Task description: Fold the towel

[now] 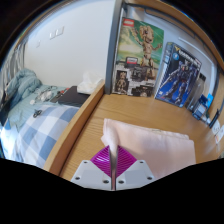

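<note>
Tongs (113, 165) closed, gripping raised towel (150, 145) fold; towel lies near worktop (85, 125) edge beside bed (40, 125).

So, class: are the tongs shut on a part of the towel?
Yes: the tongs pinch a raised fold of the white towel between their pads.

Wooden table (165, 112) beside a bed (40, 125); posters (140, 55) against the wall.
</note>
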